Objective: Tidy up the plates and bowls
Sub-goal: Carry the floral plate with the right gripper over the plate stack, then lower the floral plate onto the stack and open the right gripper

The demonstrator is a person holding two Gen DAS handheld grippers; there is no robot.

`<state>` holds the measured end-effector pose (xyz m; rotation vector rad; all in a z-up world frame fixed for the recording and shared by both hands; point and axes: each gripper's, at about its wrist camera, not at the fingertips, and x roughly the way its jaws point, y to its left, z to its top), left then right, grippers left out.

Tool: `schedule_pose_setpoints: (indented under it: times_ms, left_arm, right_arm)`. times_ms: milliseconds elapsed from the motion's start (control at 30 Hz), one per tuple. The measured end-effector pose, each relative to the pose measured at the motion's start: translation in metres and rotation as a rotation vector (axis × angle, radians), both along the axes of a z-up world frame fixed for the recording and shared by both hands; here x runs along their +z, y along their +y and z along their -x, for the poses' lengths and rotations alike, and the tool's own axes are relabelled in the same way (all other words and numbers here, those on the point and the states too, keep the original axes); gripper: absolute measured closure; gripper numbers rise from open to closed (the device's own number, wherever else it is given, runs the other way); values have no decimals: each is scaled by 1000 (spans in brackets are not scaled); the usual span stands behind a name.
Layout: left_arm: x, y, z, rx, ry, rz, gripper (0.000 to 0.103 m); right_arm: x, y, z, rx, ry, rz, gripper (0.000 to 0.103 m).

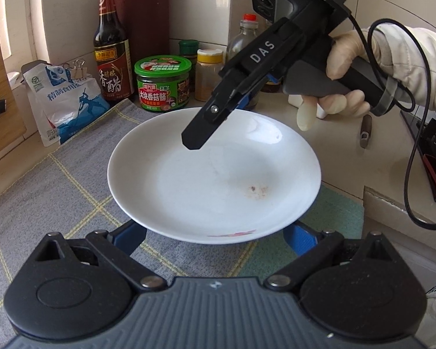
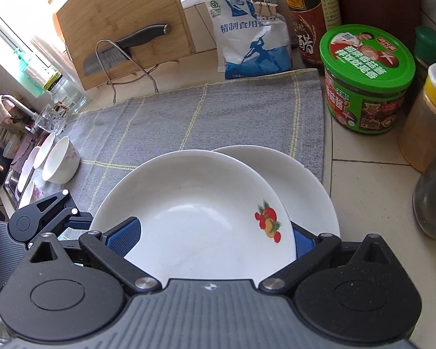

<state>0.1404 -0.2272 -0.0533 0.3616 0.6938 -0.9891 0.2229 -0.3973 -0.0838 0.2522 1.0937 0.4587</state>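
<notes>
left gripper [image 1: 213, 240] gapes wide at the bottom of the frame, pads under the fruit plate's [image 2: 189, 218] near rim. whether the right gripper [image 2: 215, 242] is clenched on it i cannot tell. the fruit plate sits skewed on another plate [image 2: 308, 180] at centre, so a tilted lift could slide it off and chip both.

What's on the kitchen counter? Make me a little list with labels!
plates: fruit-picture plate partly covering plain white plate
under them: grey checked cloth
bowls: white bowls by the cloth's left edge
jar: green-lidded jar, right of the cloth
knife: black-handled knife in front of wooden board
</notes>
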Motion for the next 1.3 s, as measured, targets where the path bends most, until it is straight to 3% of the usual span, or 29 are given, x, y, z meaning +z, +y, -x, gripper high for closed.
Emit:
schedule_pose_setpoints:
  times_ms: [667, 867, 1300]
  left_arm:
    - [-10, -13, -22, -25, 6, -27, 3]
    - [-10, -16, -19, -54, -43, -34, 3]
    - [-11, -15, -19, -55, -52, -29, 3]
  right_arm:
    - [2, -23, 16, -87, -6, 26, 0]
    - [8, -25, 22, -104, -19, 26, 0]
    - [12, -16, 38, -132, -27, 107, 0]
